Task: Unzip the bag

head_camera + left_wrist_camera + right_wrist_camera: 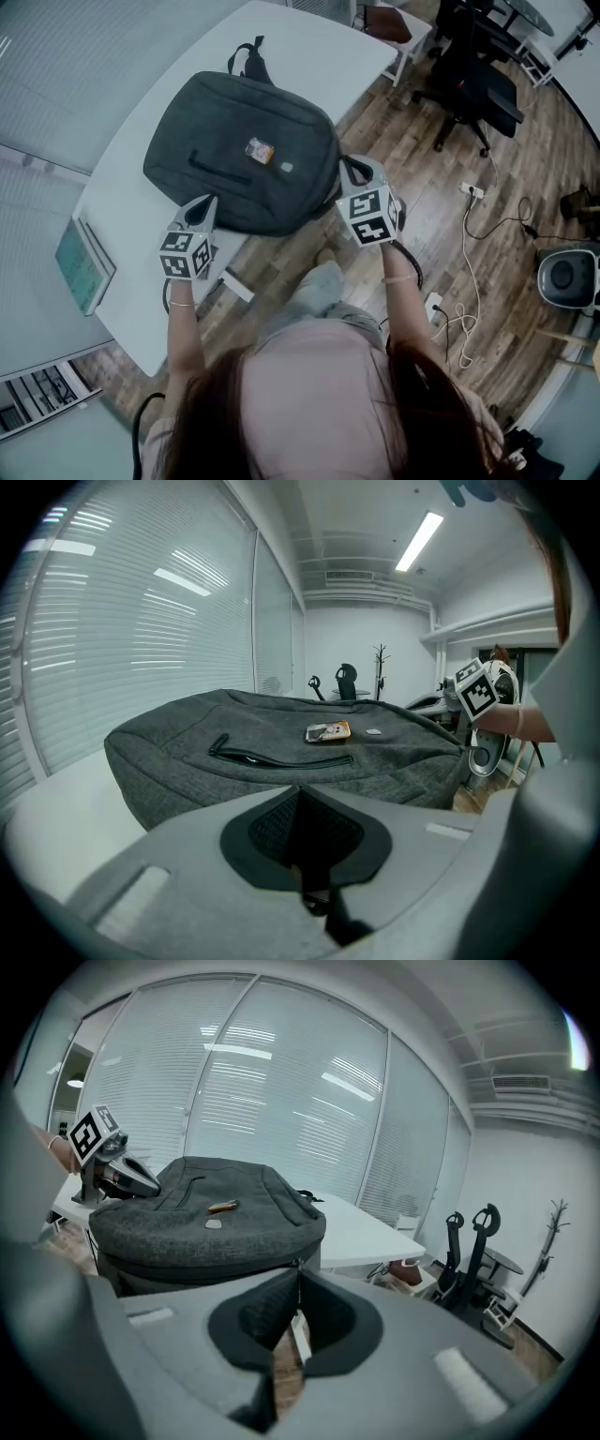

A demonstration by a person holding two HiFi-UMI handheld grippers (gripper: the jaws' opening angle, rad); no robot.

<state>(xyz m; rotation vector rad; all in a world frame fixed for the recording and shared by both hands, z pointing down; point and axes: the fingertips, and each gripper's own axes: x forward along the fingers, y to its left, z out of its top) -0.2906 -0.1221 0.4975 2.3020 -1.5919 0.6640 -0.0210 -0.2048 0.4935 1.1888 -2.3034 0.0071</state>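
A dark grey backpack [244, 150] [281, 742] [206, 1227] lies flat on the white table [309, 47], front pocket zipper [272, 759] and an orange tag [260, 149] facing up. My left gripper [203, 208] [300, 794] is at the bag's near left edge, shut, with a small dark pull tab [317, 900] showing between its jaws. My right gripper [354, 183] [298, 1269] is at the bag's near right corner, shut on a pale zipper pull tab [300, 1333] where the side zipper seam ends.
A teal book [82, 265] lies at the table's left end. The bag's right corner overhangs the table edge above wood floor. An office chair [473, 84], floor cables [469, 309] and a round device [565, 275] stand to the right.
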